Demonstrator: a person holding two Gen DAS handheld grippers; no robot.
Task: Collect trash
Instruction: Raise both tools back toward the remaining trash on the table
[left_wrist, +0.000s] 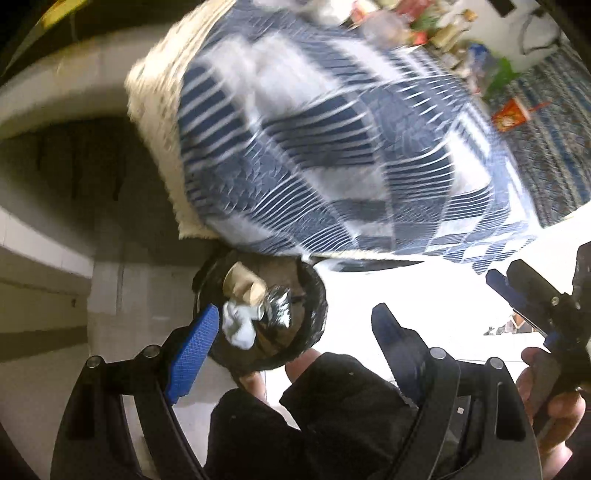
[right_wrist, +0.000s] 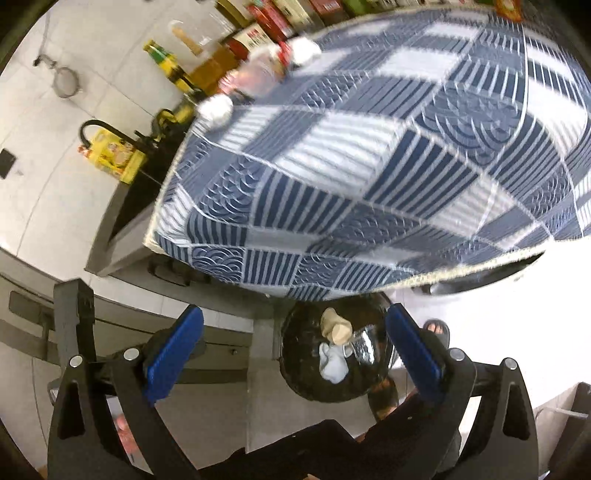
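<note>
A black-lined trash bin (left_wrist: 314, 317) stands on the floor under the table edge; it also shows in the right wrist view (right_wrist: 295, 369). Inside lie a crushed paper cup (left_wrist: 243, 282) (right_wrist: 334, 326), a white crumpled tissue (left_wrist: 238, 325) (right_wrist: 332, 363) and a shiny foil wrapper (left_wrist: 277, 308) (right_wrist: 364, 345). My left gripper (left_wrist: 291, 339) is open and empty above the bin. My right gripper (right_wrist: 295, 350) is open and empty above the bin; it also shows at the right edge of the left wrist view (left_wrist: 517, 291). Two white crumpled tissues (right_wrist: 216, 109) (right_wrist: 304, 50) lie on the table's far edge.
A table with a blue-and-white patterned cloth (left_wrist: 332, 147) (right_wrist: 369, 166) fills the upper view. Bottles and packages (right_wrist: 207, 62) crowd its far side. A yellow package (right_wrist: 112, 157) sits on a grey counter. A sandalled foot (right_wrist: 437, 330) stands beside the bin.
</note>
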